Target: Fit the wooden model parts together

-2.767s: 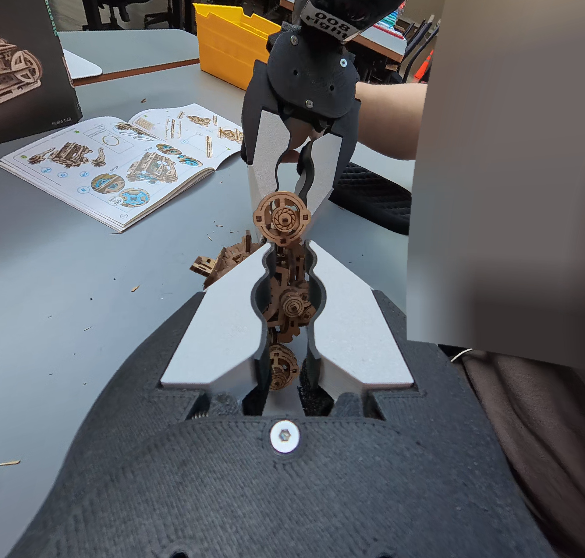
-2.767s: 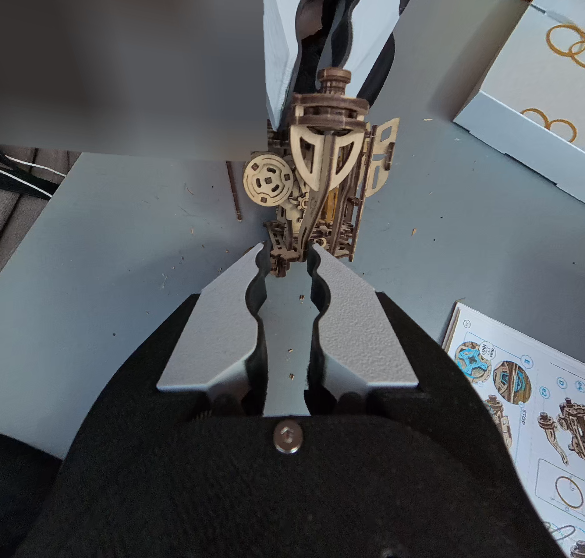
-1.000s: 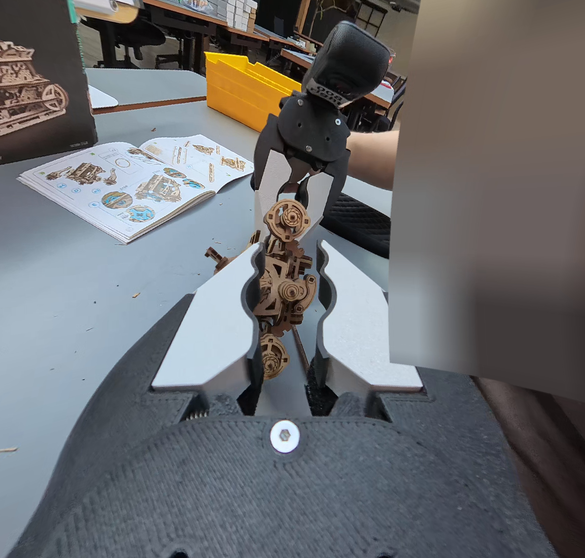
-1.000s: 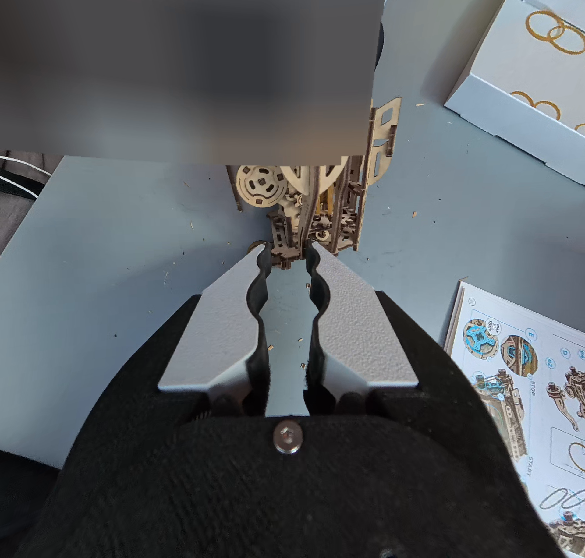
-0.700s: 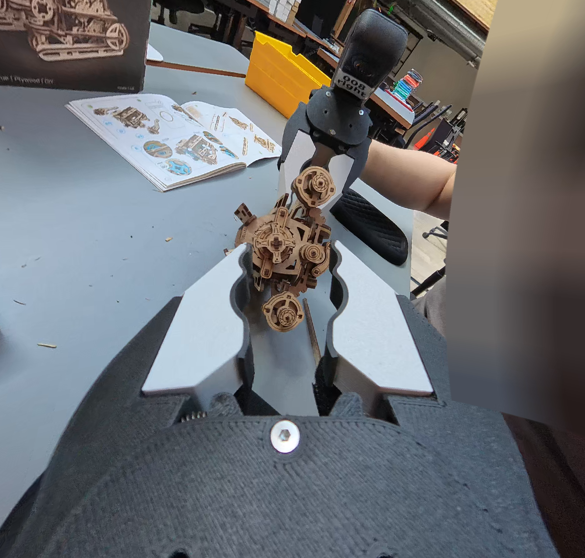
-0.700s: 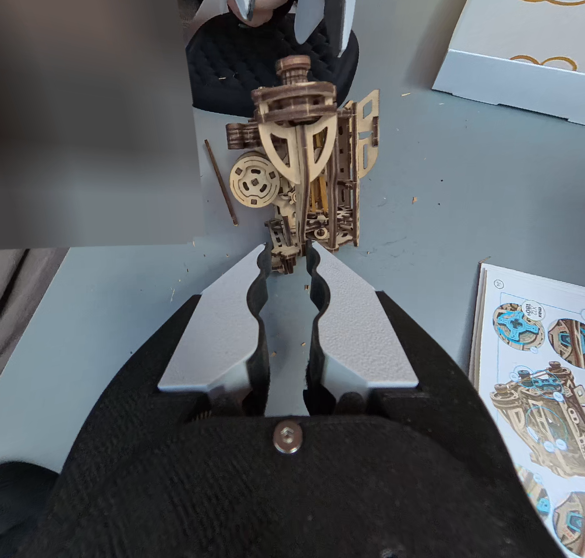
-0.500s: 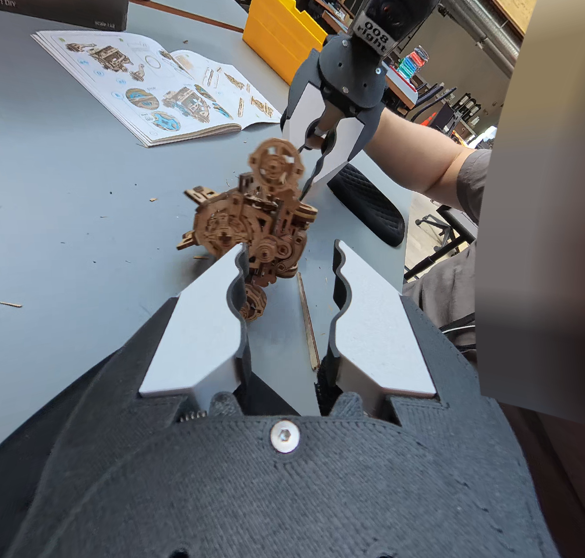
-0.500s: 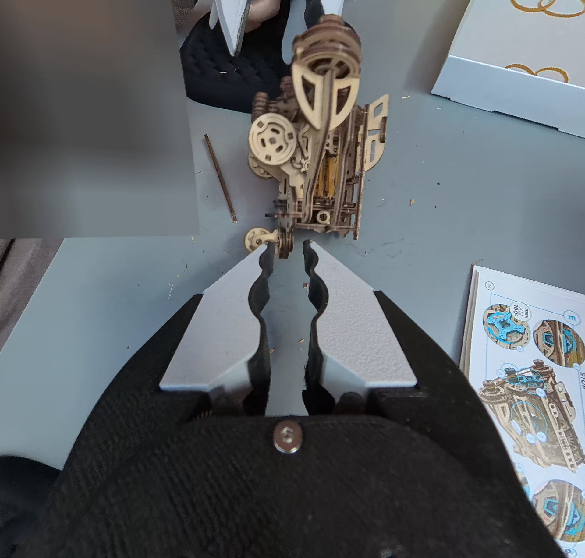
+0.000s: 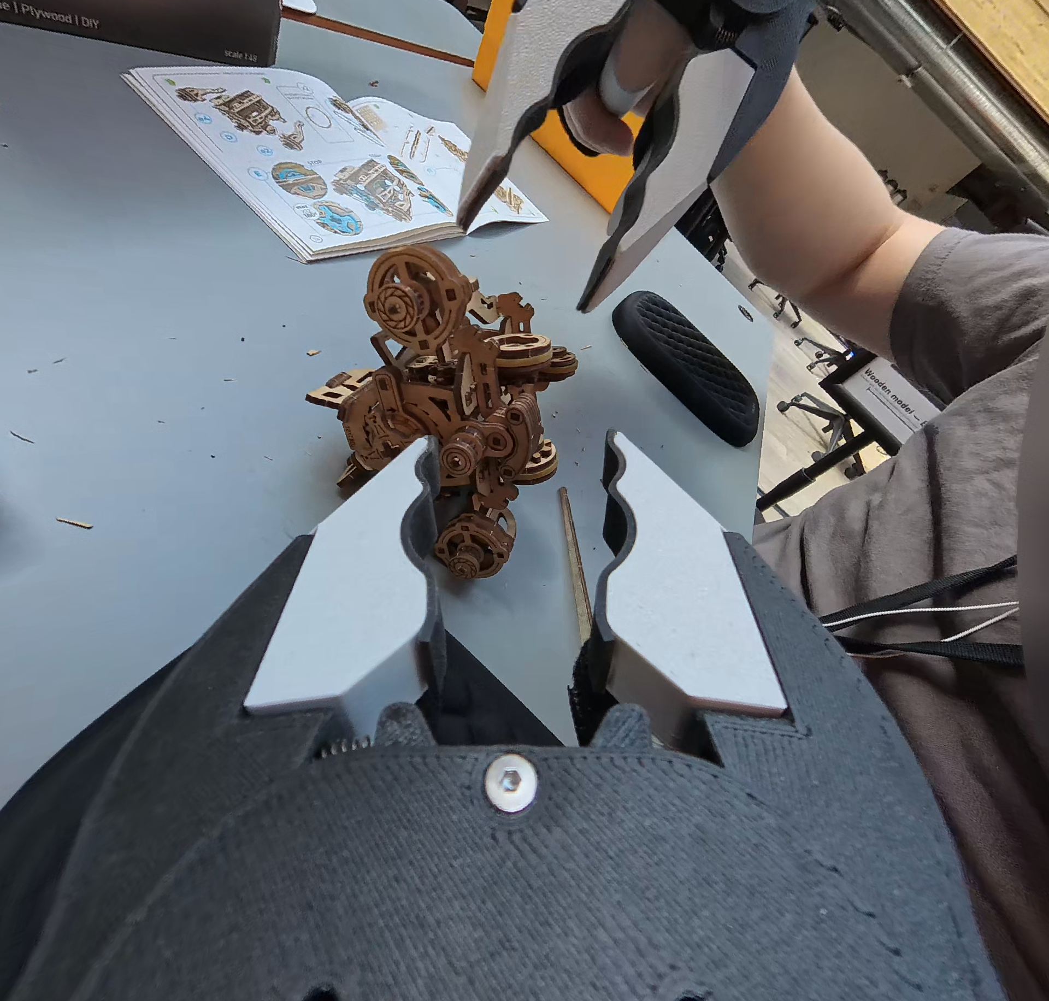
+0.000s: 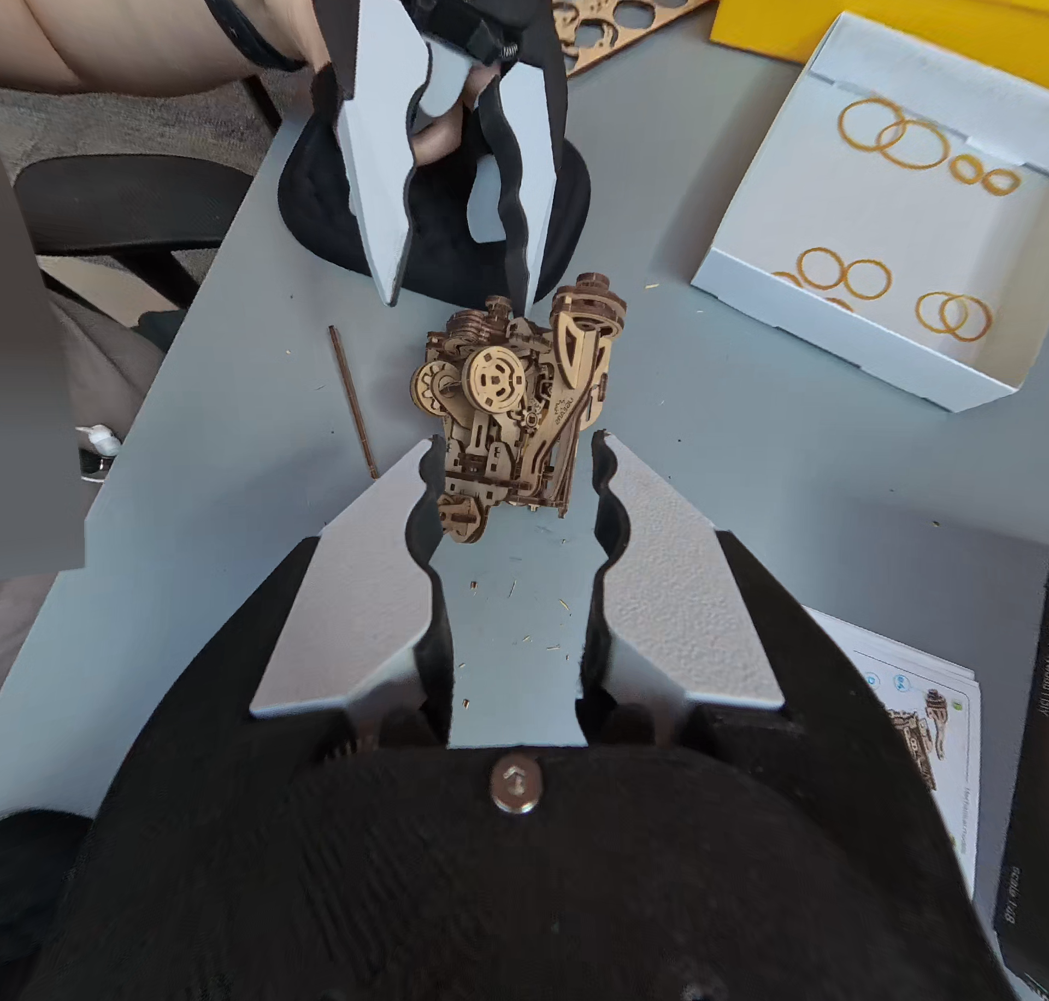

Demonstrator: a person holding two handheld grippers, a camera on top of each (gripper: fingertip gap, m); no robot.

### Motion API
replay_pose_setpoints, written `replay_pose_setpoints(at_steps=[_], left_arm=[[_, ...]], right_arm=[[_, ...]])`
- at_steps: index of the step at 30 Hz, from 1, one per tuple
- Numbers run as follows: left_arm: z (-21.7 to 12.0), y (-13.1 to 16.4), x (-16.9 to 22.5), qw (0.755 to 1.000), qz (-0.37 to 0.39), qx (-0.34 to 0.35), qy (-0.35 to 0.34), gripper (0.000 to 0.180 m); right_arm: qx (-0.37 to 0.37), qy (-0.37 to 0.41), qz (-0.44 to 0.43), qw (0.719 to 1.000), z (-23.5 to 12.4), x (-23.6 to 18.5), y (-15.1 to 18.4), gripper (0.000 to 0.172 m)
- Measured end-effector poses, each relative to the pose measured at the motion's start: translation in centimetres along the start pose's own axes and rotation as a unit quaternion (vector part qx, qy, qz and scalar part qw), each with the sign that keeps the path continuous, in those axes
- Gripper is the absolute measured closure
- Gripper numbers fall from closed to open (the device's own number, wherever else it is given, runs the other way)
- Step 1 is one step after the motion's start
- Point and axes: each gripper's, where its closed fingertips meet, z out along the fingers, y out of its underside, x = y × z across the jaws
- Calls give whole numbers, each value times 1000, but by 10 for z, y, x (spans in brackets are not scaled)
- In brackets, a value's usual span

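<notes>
Left wrist view — wooden model (image 9: 448, 394) partly hidden behind left finger (image 9: 363, 565); underside unseen.

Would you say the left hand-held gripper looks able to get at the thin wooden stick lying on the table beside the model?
Probably yes. The stick lies bare on the table between the open fingers of the left hand-held gripper, apart from the wooden model; nothing covers it, though it lies flat and thin.

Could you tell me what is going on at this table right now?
A person is building a wooden model with two handheld grippers. The model rests on the grey table; the left gripper and right gripper are both open around it, gripping nothing. An instruction booklet lies open nearby, and a thin wooden stick lies beside the model.
</notes>
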Motion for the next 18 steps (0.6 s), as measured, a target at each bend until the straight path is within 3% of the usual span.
replay_pose_setpoints(at_steps=[5,7,13,18], left_arm=[[2,2,3,1000,21,-3,-9,123],[3,5,6,999,32,-6,-8,124],[4,7,16,999,46,-7,10,128],[-10,-3,9,999,47,21,-1,124]], right_arm=[[-80,-45,6,996,30,3,11,122],[-93,-58,3,994,33,-1,14,136],[-81,-8,-66,994,29,-3,16,154],[-49,54,-147,986,23,-15,15,155]])
